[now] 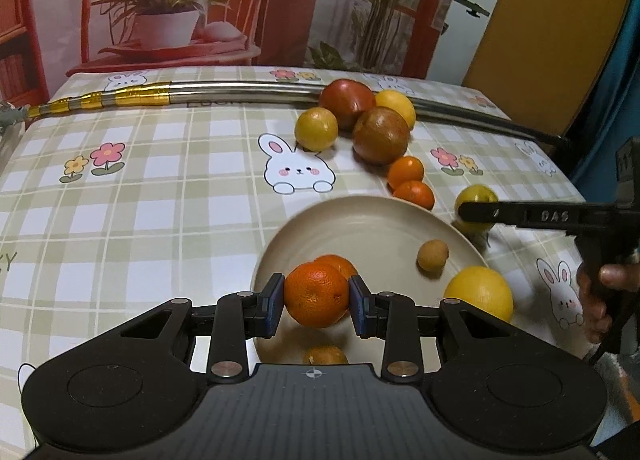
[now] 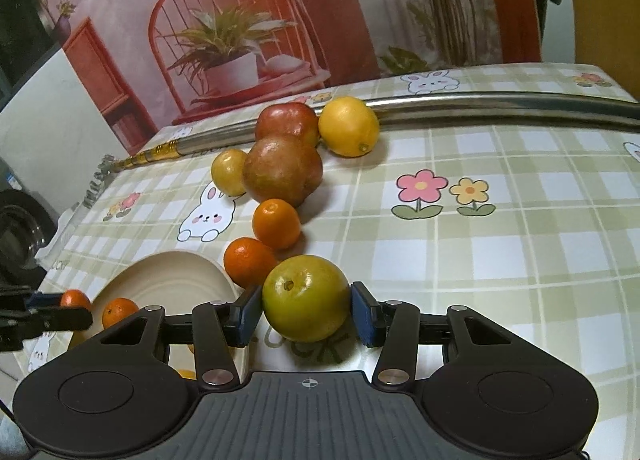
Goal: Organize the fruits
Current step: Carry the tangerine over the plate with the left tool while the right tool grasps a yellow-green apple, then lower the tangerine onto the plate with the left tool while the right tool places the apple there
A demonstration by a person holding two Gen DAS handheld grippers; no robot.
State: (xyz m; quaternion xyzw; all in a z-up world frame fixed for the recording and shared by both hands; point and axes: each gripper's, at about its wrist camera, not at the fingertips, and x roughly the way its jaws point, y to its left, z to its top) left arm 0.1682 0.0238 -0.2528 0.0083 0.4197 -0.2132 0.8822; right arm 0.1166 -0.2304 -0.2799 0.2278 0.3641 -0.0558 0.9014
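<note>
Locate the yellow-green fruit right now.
In the right wrist view, the yellow-green fruit sits between the right gripper pads, just right of the plate, nearest a tangerine.

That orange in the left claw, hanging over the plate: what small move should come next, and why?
Probably lower it a little and open the left gripper. Its pads are shut on the orange, which sits just above the plate, where another orange and a small brown fruit already lie. Letting go there adds it to the pile, while the right gripper holds the green fruit.
</note>
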